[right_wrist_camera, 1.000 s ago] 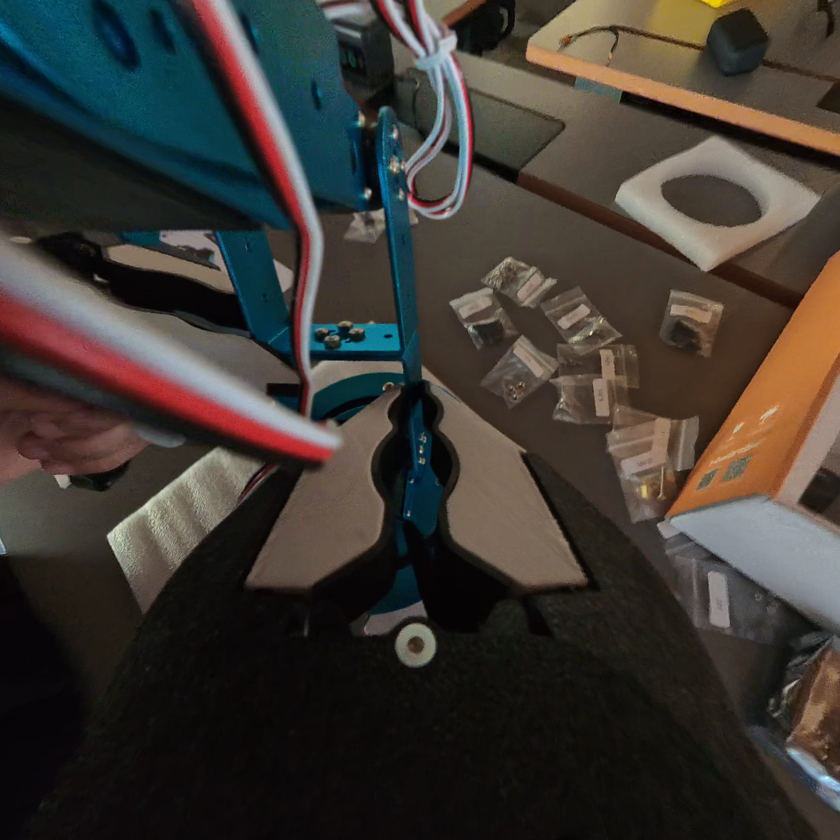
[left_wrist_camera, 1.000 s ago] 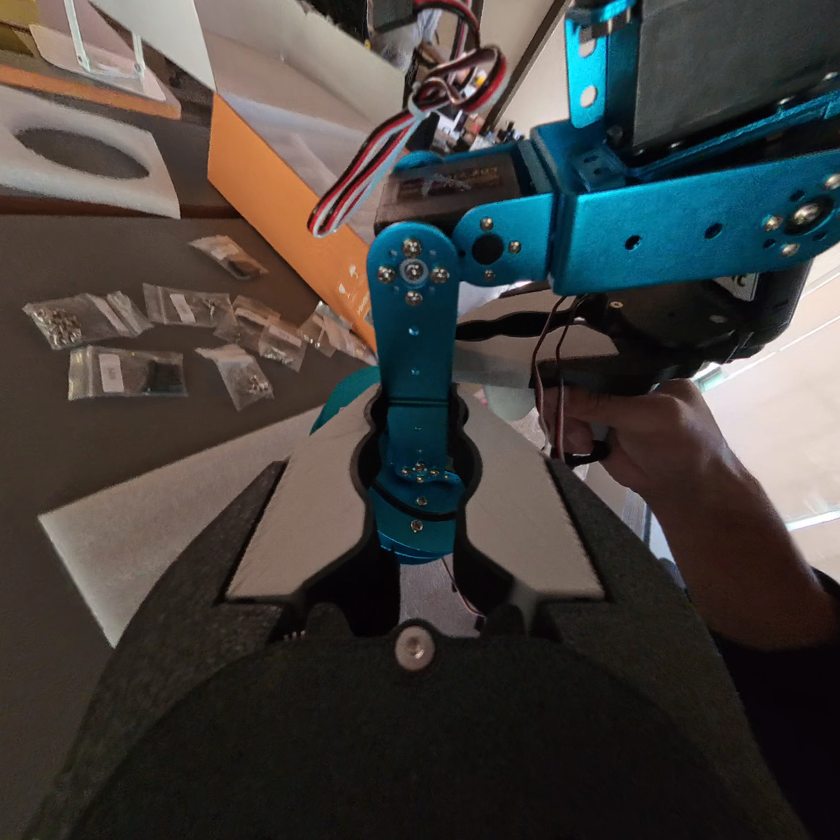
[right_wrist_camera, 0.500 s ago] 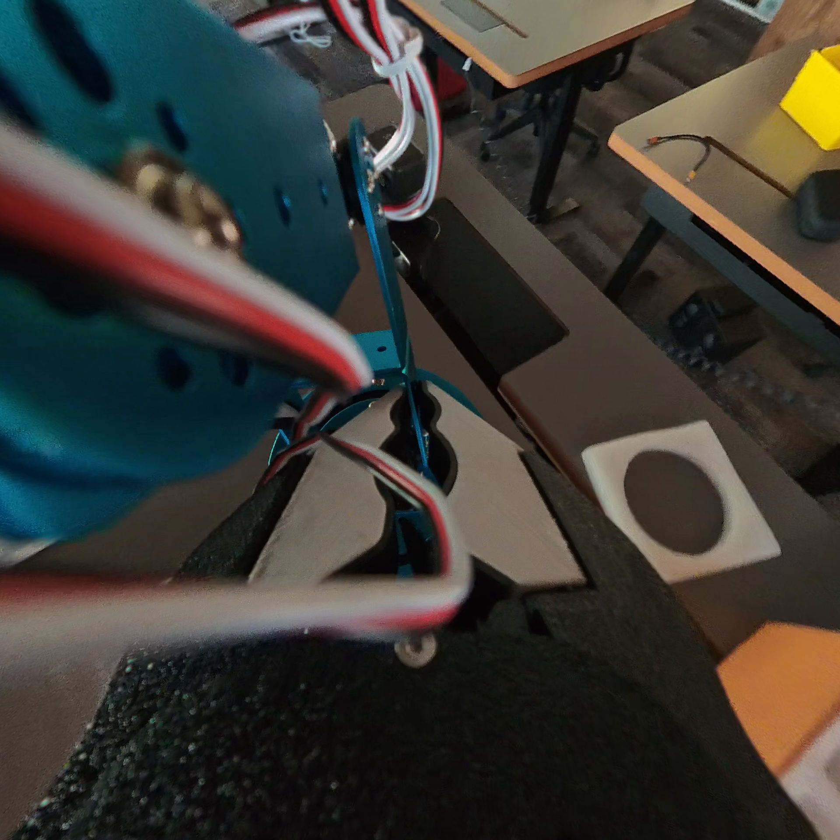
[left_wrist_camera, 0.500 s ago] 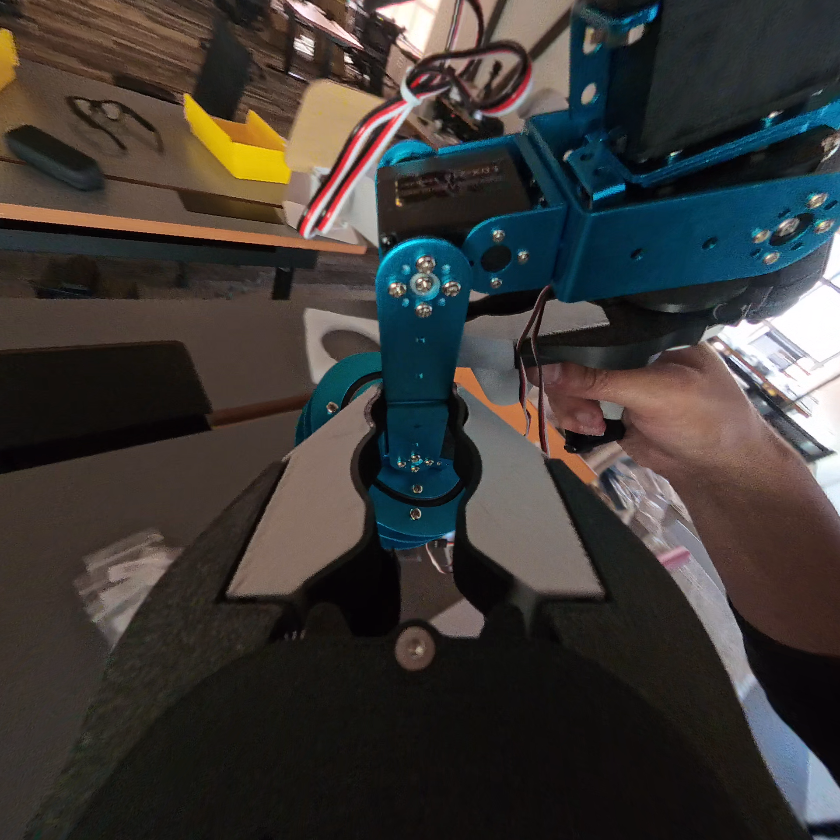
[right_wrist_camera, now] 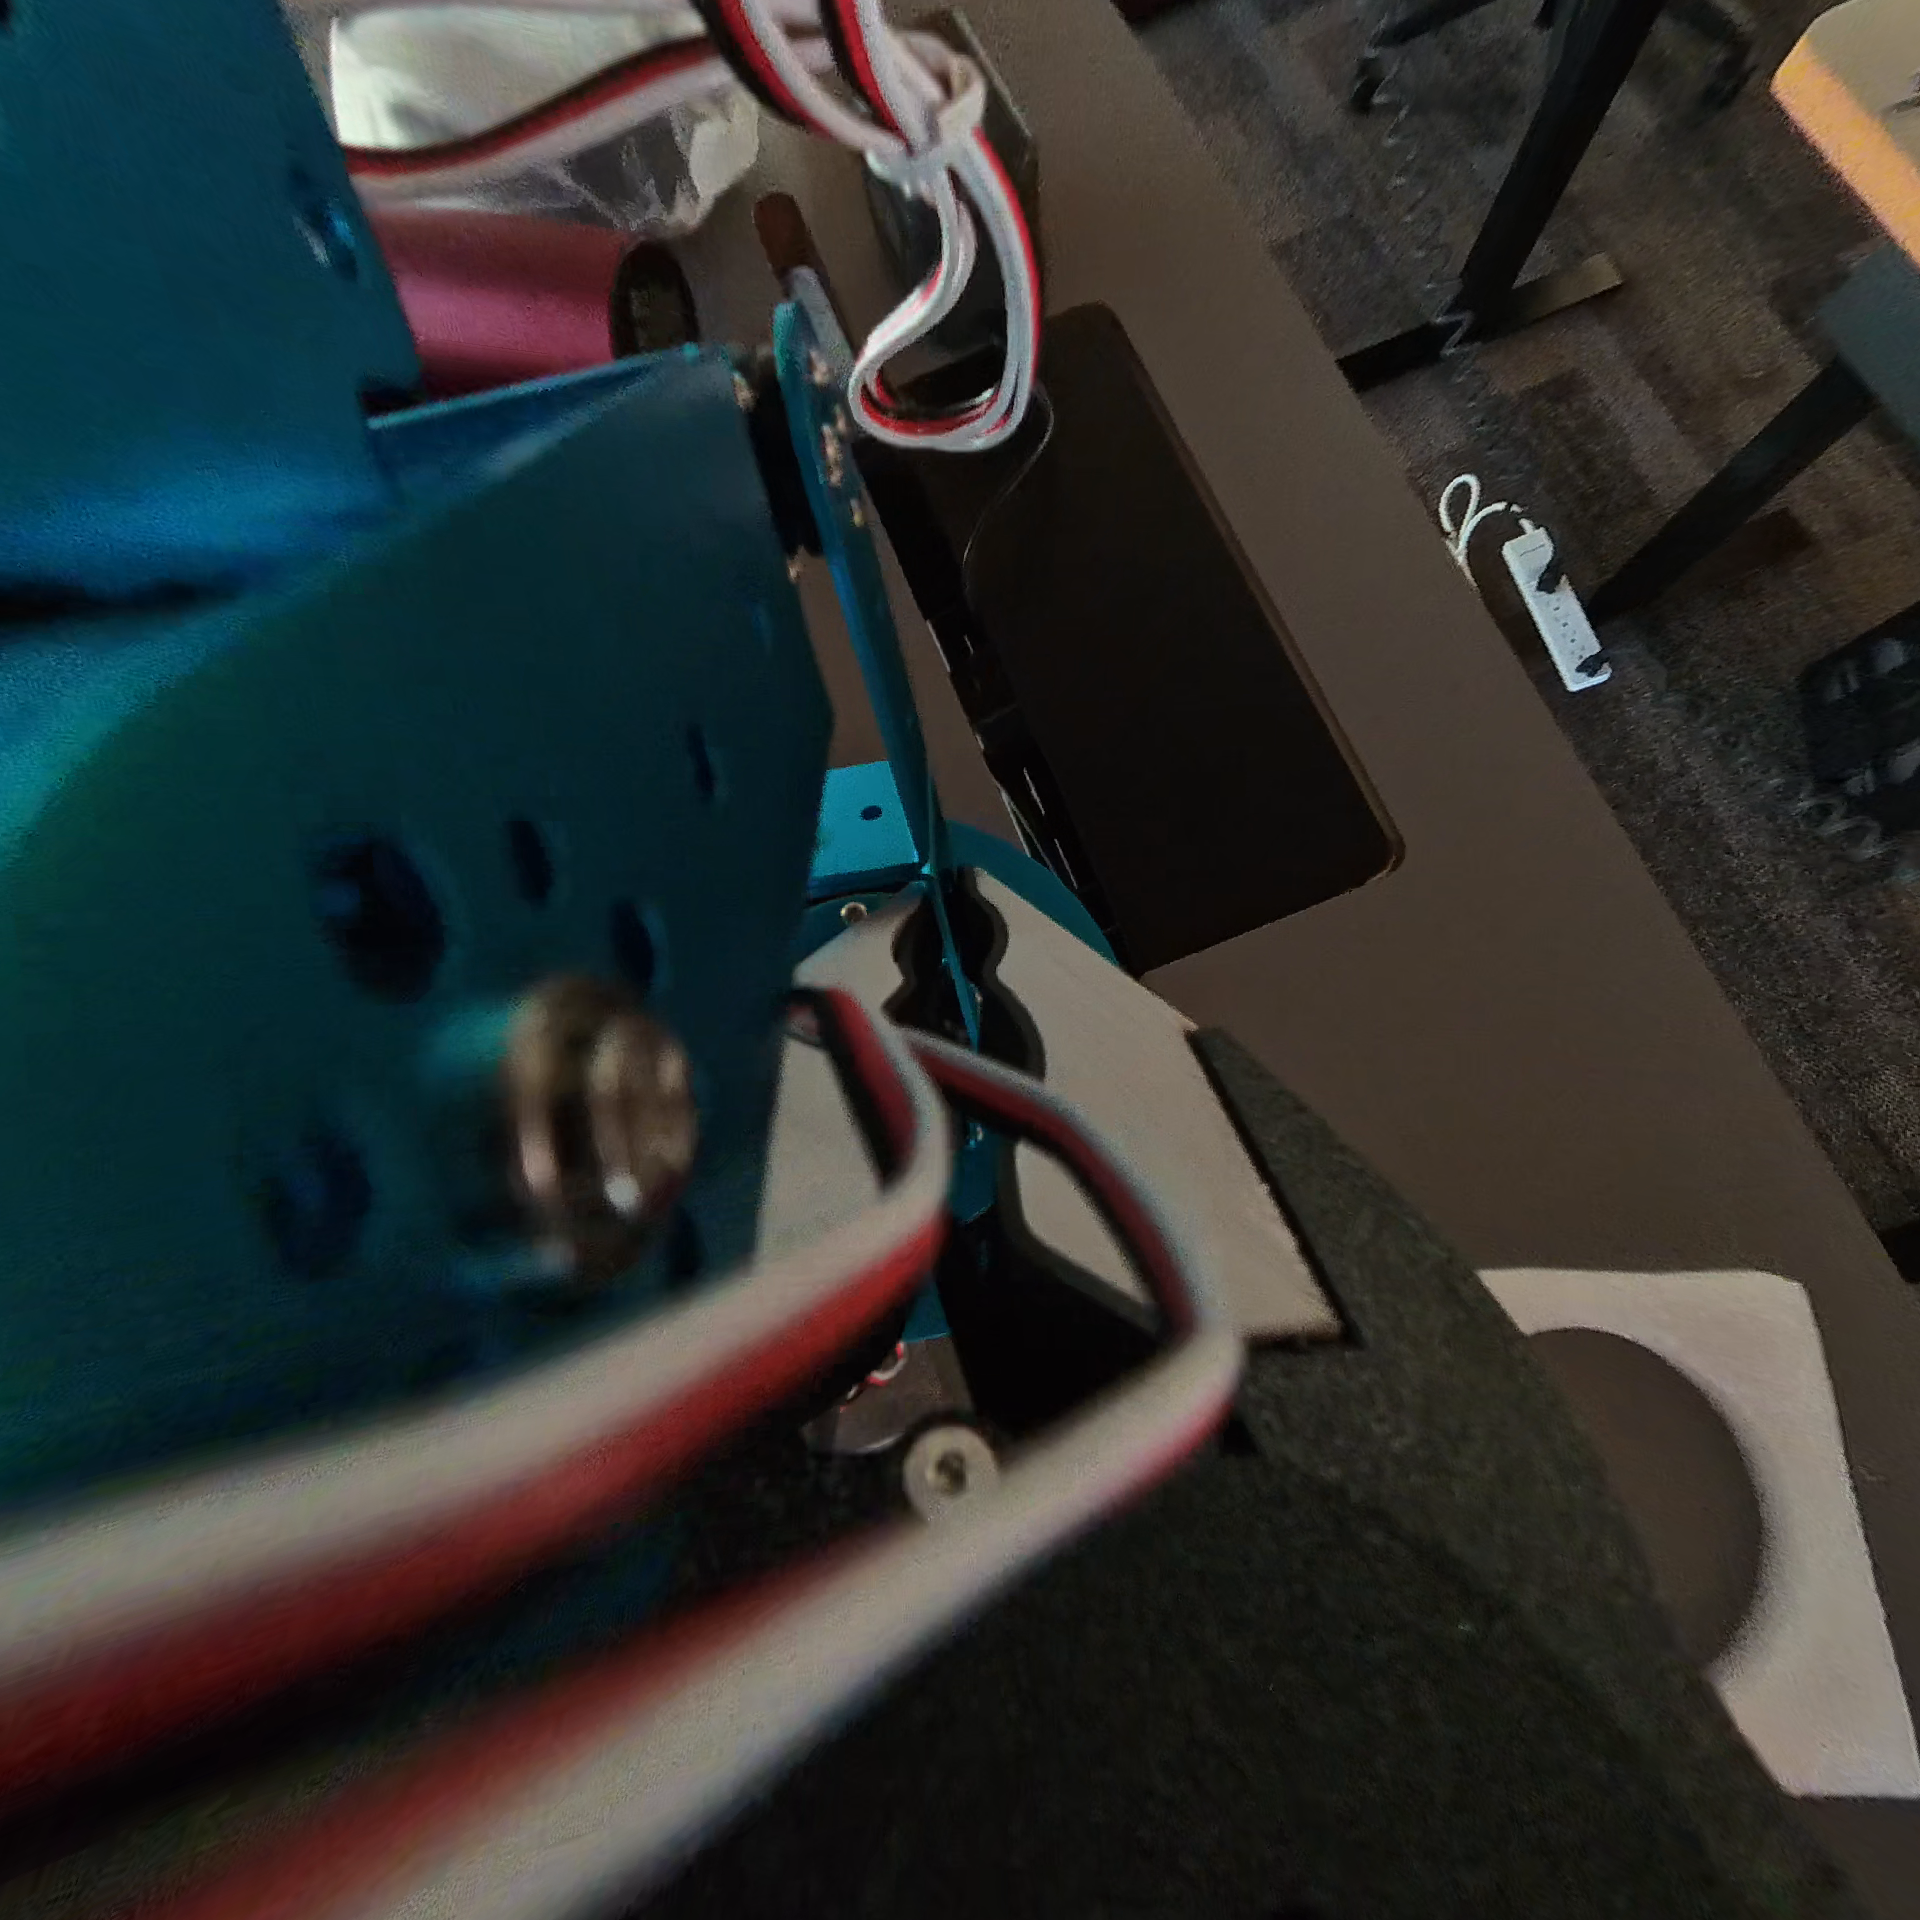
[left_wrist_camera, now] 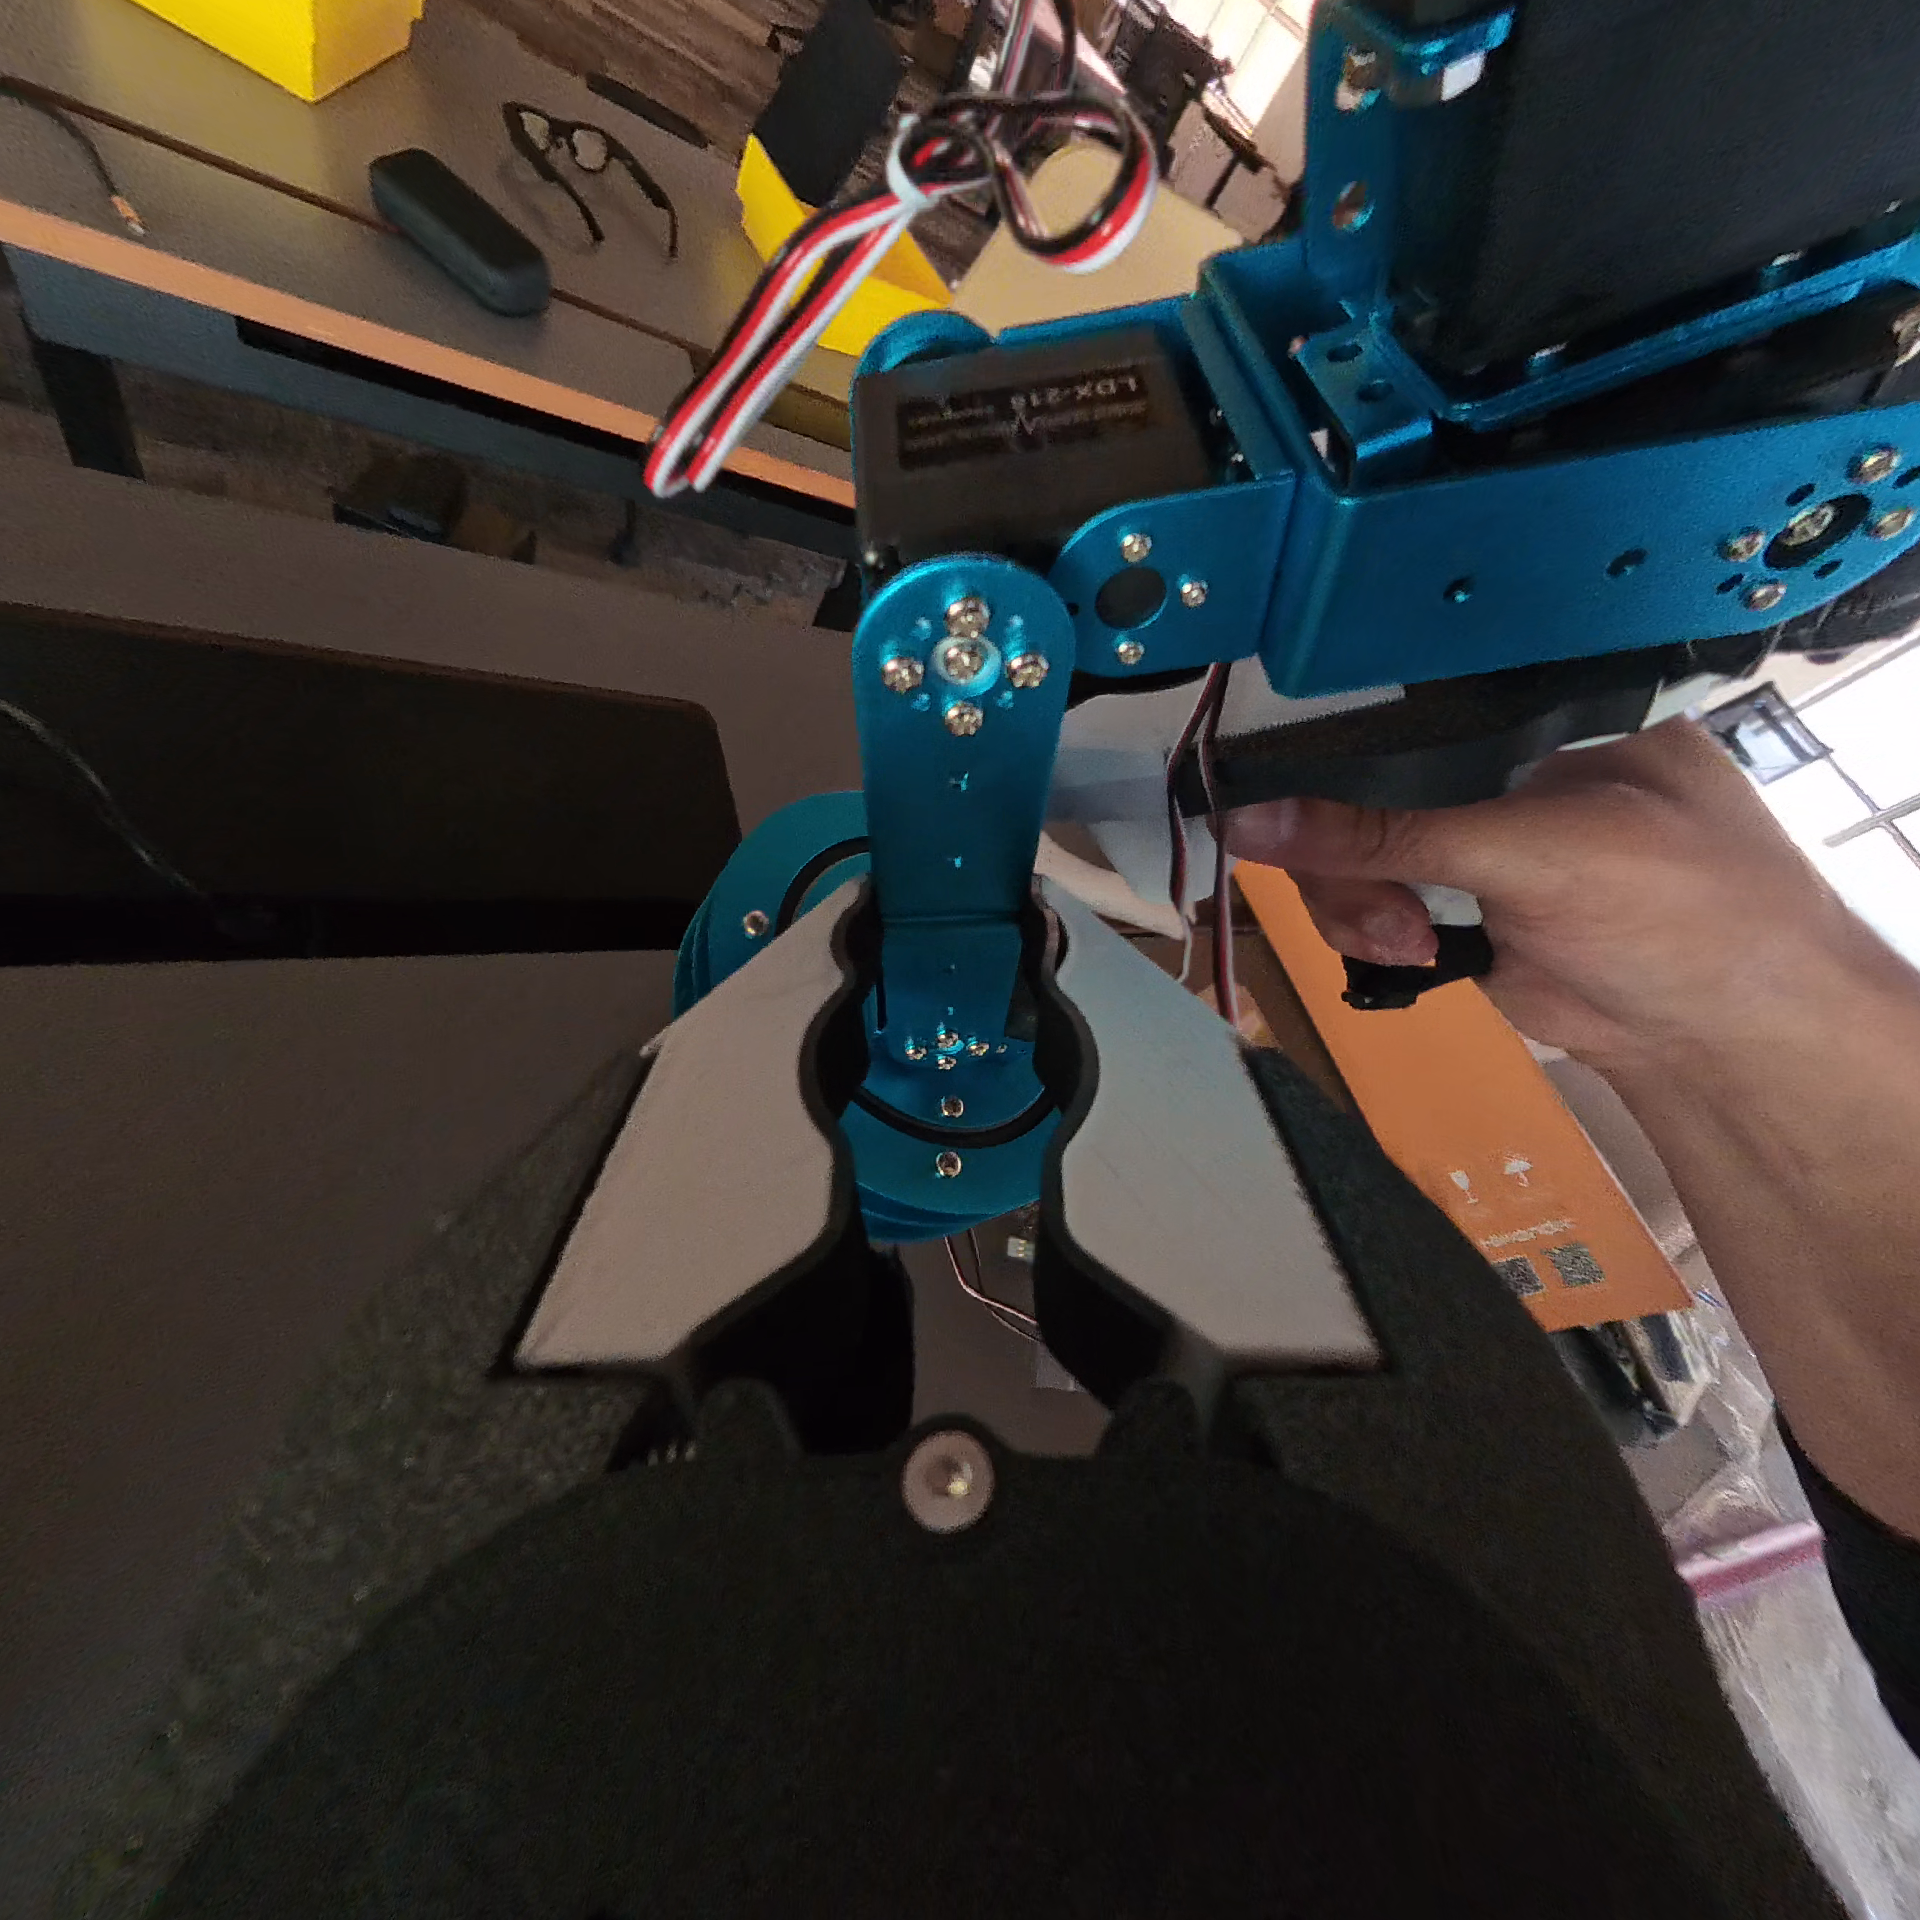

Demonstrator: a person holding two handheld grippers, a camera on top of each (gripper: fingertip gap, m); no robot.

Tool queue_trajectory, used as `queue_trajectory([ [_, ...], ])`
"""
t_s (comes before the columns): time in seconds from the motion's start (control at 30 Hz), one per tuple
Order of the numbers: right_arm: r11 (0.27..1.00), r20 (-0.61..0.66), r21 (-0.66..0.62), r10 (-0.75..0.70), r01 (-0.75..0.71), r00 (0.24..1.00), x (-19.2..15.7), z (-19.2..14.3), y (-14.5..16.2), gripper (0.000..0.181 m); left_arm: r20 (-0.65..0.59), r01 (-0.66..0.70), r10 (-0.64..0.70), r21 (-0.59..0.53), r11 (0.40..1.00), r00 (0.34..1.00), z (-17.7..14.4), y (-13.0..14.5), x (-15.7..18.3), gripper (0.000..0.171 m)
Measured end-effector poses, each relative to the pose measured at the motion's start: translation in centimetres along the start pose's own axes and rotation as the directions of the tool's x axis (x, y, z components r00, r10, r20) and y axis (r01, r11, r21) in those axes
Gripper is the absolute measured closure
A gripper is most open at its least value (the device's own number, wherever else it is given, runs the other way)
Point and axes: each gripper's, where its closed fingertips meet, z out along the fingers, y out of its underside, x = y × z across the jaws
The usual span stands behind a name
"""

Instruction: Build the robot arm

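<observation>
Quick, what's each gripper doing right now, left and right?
Left gripper: closed on the blue robot arm's lower bracket.
Right gripper: closed on the same blue robot arm, gripping a thin bracket edge.

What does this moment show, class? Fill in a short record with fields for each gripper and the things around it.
left gripper: shut on blue metal arm, at its upright bracket
right gripper: shut on the same bracket, seen edge-on
wires: red, white and black servo leads looped above
hand: grips the other gripper's handle
nearby: orange box, white foam square
</observation>
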Motion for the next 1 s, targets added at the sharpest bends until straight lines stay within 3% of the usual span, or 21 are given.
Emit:
queue_trajectory([
  [0.33, 0.993, 0.060, -0.065, -0.095, 0.099, 0.994, -0.6, 1.8, 0.2, 0.181, 0.032, 0.063, -0.064, 0.031, 0.998, 0.997, -0.3, 1.0, -1.4, 0.146],
  [0.53, 0.999, 0.157, -0.006, -0.035, 0.037, 0.987, -1.3, 1.9, 0.1, 0.177, 0.050, 0.067, -0.071, 0.063, 0.996, 0.996, -0.7, 1.2, -1.4, 0.145],
  [0.63, 0.998, 0.110, 0.070, -0.003, -0.004, 0.994, -0.3, 1.4, 0.0, 0.152, 0.057, 0.055, -0.059, 0.072, 0.996, 0.997, -0.7, 1.2, -1.4, 0.145],
  [0.73, 0.990, -0.057, 0.136, -0.014, 0.022, 0.998, 1.6, -2.3, 0.2, 0.149, 0.074, 0.017, -0.024, 0.088, 0.996, 0.997, -0.8, 1.1, -1.3, 0.141],
  [0.83, 0.971, -0.260, 0.230, -0.008, 0.069, 0.966, 2.7, -9.8, 0.3, 0.136, 0.112, -0.052, 0.039, 0.112, 0.992, 0.993, -1.6, 1.1, -1.0, 0.122],
  [0.93, 0.954, -0.360, 0.294, 0.058, 0.055, 0.931, 0.8, -17.9, 2.9, 0.133, 0.148, -0.105, 0.088, 0.110, 0.988, 0.985, -2.9, 2.0, -0.7, 0.111],
  [1.0, 0.944, -0.339, 0.330, 0.095, 0.024, 0.936, -3.0, -21.6, 6.0, 0.136, 0.162, -0.134, 0.117, 0.102, 0.986, 0.980, -4.5, 3.4, -0.3, 0.107],
])
